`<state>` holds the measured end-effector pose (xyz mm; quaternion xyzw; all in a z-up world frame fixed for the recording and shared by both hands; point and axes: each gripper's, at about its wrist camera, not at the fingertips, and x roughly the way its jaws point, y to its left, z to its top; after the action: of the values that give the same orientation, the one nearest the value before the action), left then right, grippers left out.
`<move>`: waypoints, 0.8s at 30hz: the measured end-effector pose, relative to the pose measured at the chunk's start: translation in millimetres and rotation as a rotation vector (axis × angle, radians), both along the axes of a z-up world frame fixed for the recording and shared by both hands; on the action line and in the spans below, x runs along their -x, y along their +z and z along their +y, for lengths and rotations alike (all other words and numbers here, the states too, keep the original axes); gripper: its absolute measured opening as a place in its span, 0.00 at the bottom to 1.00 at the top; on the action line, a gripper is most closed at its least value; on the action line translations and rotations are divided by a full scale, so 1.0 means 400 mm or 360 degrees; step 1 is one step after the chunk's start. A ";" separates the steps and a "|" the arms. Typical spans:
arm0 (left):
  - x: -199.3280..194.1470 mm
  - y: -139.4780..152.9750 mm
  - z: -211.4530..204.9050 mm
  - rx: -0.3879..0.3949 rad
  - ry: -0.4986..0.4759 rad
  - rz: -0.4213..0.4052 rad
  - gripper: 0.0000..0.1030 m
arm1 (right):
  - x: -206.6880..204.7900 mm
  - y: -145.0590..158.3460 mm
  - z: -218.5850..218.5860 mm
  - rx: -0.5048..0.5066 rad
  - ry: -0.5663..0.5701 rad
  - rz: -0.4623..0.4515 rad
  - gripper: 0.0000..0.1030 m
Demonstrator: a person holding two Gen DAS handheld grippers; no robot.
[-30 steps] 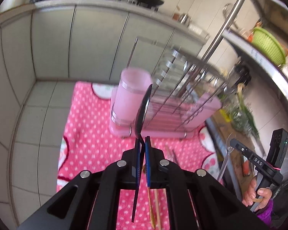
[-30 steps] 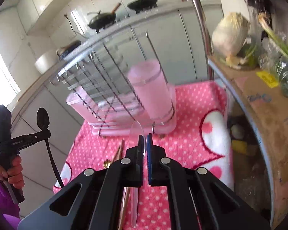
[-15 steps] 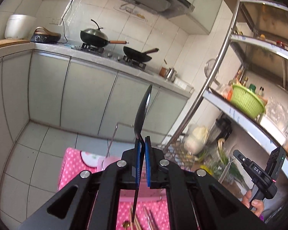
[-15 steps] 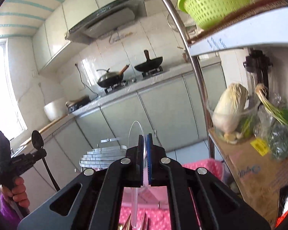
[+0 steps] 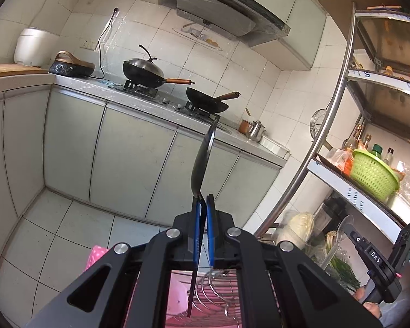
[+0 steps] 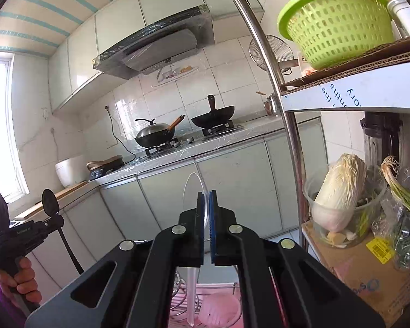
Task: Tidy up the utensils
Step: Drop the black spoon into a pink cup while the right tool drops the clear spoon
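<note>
My left gripper [image 5: 203, 201] is shut on a black spoon [image 5: 201, 164], bowl up, handle hanging down between the fingers. It also shows in the right wrist view [image 6: 50, 205]. My right gripper [image 6: 207, 198] is shut on a clear plastic spoon [image 6: 192, 191], bowl up, also seen in the left wrist view [image 5: 344, 227]. Both grippers are raised high and point level at the kitchen. The pink utensil cup [image 6: 218, 309] and the wire dish rack [image 5: 213, 292] lie low beneath the grippers, mostly hidden by them.
A metal shelf post [image 6: 284, 114] rises at the right, with a green basket [image 6: 336, 24], a cabbage [image 6: 339, 188] and green onions on its shelves. Grey cabinets [image 5: 128, 153] and a counter with two woks stand ahead.
Both grippers have tilted and lifted upward with their spoons. The pink cloth, cup and rack have dropped from mid-view to the bottom edge; the stove and hood now fill the views.
</note>
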<state>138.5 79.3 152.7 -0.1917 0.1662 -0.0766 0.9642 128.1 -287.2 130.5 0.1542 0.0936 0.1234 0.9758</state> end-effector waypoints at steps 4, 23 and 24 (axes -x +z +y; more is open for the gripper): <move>-0.023 -0.026 -0.008 -0.0088 0.0049 -0.0051 0.04 | -0.027 -0.029 0.012 0.0103 -0.0070 -0.0005 0.03; -0.111 -0.276 -0.023 -0.0076 -0.0096 0.0395 0.04 | -0.083 -0.244 0.063 0.0177 0.0050 0.0449 0.03; -0.113 -0.284 -0.025 -0.0078 -0.0098 0.0411 0.04 | -0.083 -0.250 0.063 0.0177 0.0056 0.0474 0.03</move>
<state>183.7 69.3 39.1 -0.1713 0.2967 -0.0768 0.9363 161.5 -261.9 30.5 0.1148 0.2468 0.1110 0.9558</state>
